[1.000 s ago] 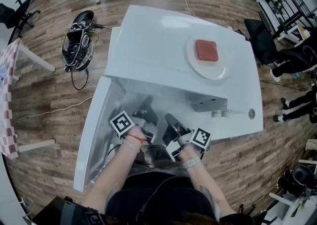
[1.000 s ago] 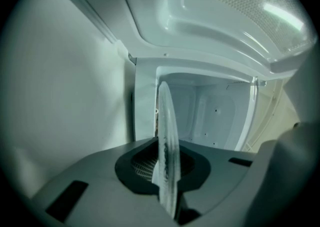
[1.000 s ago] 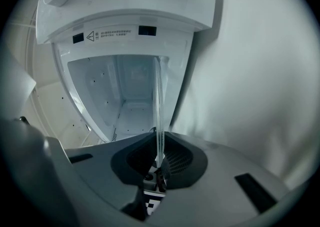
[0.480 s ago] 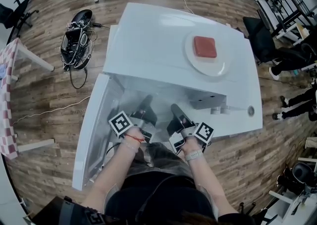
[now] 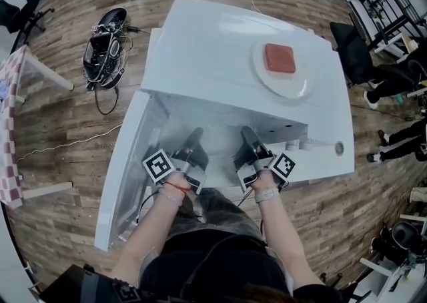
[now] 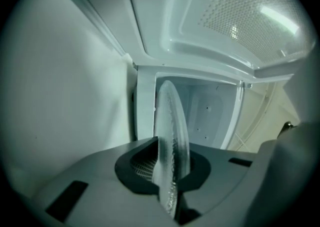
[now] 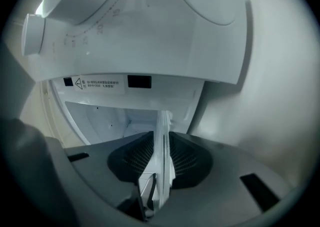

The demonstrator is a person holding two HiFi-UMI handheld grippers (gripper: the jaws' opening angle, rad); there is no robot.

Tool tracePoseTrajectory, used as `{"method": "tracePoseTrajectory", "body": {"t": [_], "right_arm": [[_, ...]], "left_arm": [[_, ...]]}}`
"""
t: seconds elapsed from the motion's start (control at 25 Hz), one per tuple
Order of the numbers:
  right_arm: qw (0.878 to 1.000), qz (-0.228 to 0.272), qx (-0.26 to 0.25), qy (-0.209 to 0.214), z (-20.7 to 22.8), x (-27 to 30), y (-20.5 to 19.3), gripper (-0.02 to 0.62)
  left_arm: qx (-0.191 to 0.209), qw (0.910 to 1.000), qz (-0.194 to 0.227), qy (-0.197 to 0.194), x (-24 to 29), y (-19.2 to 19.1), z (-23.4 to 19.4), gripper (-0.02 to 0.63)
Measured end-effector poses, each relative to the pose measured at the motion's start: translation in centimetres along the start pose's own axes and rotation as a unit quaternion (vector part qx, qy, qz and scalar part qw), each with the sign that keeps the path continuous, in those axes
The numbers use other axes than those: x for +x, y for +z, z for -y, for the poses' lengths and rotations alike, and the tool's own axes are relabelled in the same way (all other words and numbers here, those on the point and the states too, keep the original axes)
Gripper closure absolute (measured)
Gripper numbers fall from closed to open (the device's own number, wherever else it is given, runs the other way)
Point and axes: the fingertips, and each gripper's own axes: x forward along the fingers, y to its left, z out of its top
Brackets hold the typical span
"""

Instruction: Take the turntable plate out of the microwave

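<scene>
We see the glass turntable plate (image 6: 172,131) edge-on at the mouth of the white microwave (image 5: 213,41), door (image 5: 123,175) swung open. Our left tongs (image 6: 169,168) are clamped on its rim. Our right tongs (image 7: 161,163) have just been opening, with the rim loose between them.

You are looking at a warning sticker (image 7: 95,83) on the microwave (image 7: 150,31) front: a triangle sign is showing, its small print too fine to read. Faint dial marks (image 7: 107,16) are circling the knob (image 7: 32,33), illegible. Square black-and-white codes are showing on both cubes (image 5: 159,165) (image 5: 283,165).
</scene>
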Motion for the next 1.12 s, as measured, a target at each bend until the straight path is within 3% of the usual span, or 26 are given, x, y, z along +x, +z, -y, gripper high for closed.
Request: {"method": "tracePoseTrajectory", "body": {"t": [0.28, 0.44, 0.8, 1.12], "right_arm": [[1.0, -0.006, -0.006, -0.006, 0.7, -0.2, -0.4, 0.538], [1.0, -0.006, 0.002, 0.016, 0.2, -0.4, -0.6, 0.551], [0.998, -0.02, -0.008, 0.061, -1.1, -1.6, -1.1, 0.554], [0.997, -0.02, -0.02, 0.076, -2.2, -4.1, -2.7, 0.554]], "left_arm": [[0.004, 1.0, -0.003, 0.0, -0.9, -0.5, 0.0, 0.574], [0.001, 1.0, 0.003, 0.001, -1.3, -0.7, -0.1, 0.574], [0.012, 0.9997, 0.01, -0.02, -2.5, -1.6, 0.8, 0.575], [0.005, 0.9996, 0.0, -0.028, -4.6, -3.1, 1.9, 0.575]]}}
